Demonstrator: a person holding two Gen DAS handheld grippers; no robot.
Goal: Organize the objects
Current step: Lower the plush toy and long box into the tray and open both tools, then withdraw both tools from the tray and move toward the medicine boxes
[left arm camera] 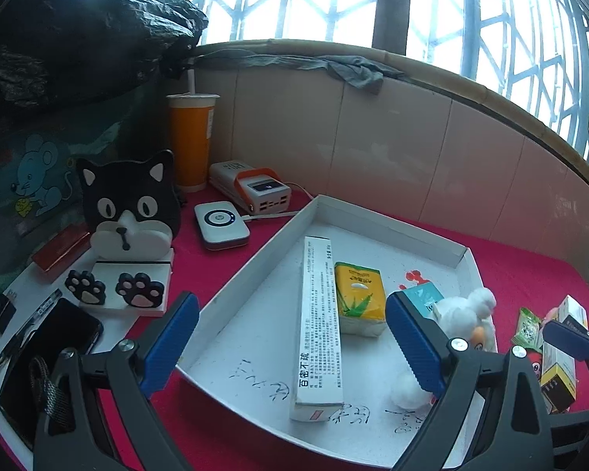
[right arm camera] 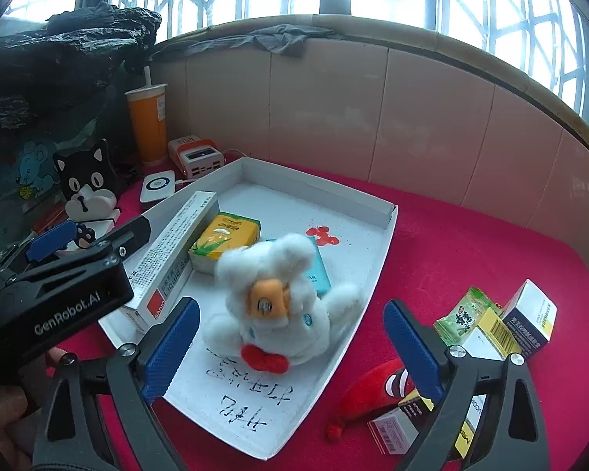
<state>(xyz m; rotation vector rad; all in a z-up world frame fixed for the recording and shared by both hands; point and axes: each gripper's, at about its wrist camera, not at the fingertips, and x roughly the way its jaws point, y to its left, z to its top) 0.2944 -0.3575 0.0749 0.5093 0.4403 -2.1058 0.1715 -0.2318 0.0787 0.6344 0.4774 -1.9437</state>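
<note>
A shallow white tray (left arm camera: pixel 255 259) (right arm camera: pixel 388 243) lies on the red cloth. In it are a long white box (left arm camera: pixel 318 314) (right arm camera: pixel 169 251), a yellow tissue pack (left arm camera: pixel 359 294) (right arm camera: pixel 224 239), a teal pack (left arm camera: pixel 424 294) (right arm camera: pixel 320 271) and a white plush toy (left arm camera: pixel 467 314) (right arm camera: pixel 278 306). My left gripper (left arm camera: pixel 290 302) is open over the long box, with its pads well clear of the sides. My right gripper (right arm camera: pixel 290 304) is open around the blurred plush toy, and neither pad presses on it.
Right of the tray lie small boxes (right arm camera: pixel 530 314), a green packet (right arm camera: pixel 463 314) and a red plush toy (right arm camera: pixel 377 388). To the left stand a cat-shaped holder (left arm camera: pixel 129 200), an orange cup (left arm camera: pixel 190 137), a power bank (left arm camera: pixel 255 188) and a phone (left arm camera: pixel 47 353). A tiled wall runs behind.
</note>
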